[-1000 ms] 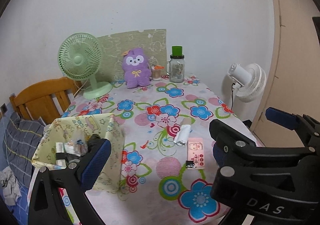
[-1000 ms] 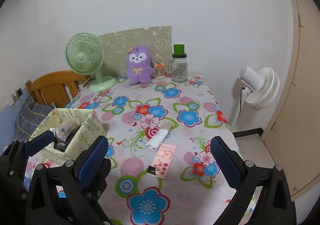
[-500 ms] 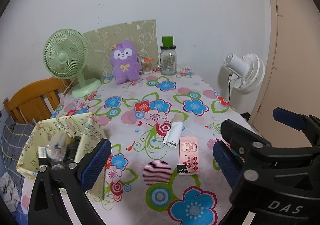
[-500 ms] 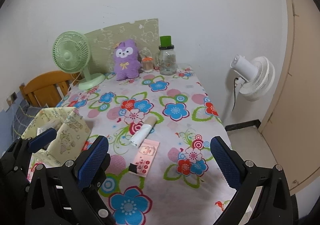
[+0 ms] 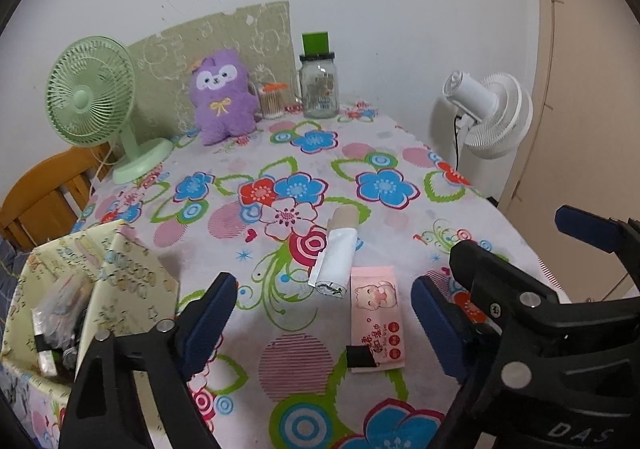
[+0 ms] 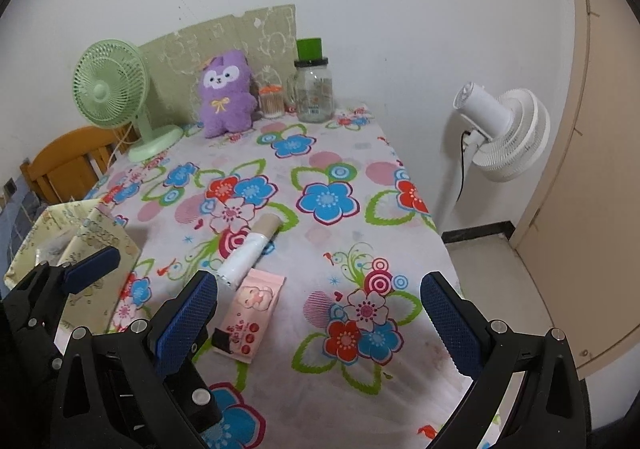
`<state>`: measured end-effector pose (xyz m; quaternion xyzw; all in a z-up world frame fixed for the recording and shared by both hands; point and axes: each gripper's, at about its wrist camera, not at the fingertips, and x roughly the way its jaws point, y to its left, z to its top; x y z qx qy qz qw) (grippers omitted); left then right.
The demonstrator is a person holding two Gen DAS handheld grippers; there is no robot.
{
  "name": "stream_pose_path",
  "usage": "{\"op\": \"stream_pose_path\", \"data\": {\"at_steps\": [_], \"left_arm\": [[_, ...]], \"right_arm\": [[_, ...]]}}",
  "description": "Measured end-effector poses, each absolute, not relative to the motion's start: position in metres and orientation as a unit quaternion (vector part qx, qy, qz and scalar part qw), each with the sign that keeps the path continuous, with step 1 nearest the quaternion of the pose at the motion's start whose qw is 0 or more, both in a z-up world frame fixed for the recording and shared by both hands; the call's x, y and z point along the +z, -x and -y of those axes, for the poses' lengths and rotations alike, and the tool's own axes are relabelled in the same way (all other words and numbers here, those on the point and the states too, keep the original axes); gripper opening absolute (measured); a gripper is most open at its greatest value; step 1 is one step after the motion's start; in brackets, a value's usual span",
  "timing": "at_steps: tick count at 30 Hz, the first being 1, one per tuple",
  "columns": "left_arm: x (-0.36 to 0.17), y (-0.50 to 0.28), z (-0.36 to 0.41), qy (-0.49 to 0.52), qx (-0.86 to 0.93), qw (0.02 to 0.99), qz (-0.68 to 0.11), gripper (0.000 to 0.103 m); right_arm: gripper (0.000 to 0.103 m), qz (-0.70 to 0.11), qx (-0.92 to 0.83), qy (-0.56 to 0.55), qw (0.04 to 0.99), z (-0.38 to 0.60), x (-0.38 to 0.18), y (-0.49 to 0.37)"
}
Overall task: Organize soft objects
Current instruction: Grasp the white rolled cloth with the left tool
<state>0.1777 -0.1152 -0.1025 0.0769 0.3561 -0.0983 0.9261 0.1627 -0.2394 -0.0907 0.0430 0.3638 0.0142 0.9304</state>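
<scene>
A purple plush toy (image 5: 223,97) sits upright at the far edge of the flowered table (image 5: 400,153), also in the right wrist view (image 6: 226,94). A pink tissue pack (image 5: 377,321) and a white tube (image 5: 337,255) lie mid-table, close in front of my open, empty left gripper (image 5: 322,323). In the right wrist view the pack (image 6: 251,313) and tube (image 6: 248,251) lie left of centre. My right gripper (image 6: 318,323) is open and empty. A yellow fabric box (image 5: 100,285) with small items stands at the left.
A green desk fan (image 5: 94,105), a glass jar with a green lid (image 5: 319,81) and a cotton-swab cup (image 5: 272,101) stand at the back. A white floor fan (image 6: 500,129) stands right of the table. A wooden chair (image 5: 44,193) is at the left.
Both grippers have moved forward and slightly right over the table. The tissue pack and tube now sit closer, and the yellow box has slid toward the left edge of view.
</scene>
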Motion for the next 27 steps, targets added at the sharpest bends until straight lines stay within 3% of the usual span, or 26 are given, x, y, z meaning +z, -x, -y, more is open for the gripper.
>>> {"op": "stream_pose_path", "data": {"at_steps": [4, 27], "left_arm": [[-0.111, -0.192, 0.115, -0.064, -0.105, 0.920, -0.373, 0.078], [-0.156, -0.254, 0.132, -0.081, -0.124, 0.895, -0.420, 0.057]], "right_arm": [[0.103, -0.371, 0.011, -0.042, 0.928, 0.239, -0.098, -0.174], [0.103, -0.427, -0.007, -0.053, 0.903, 0.241, -0.143, -0.239]]}}
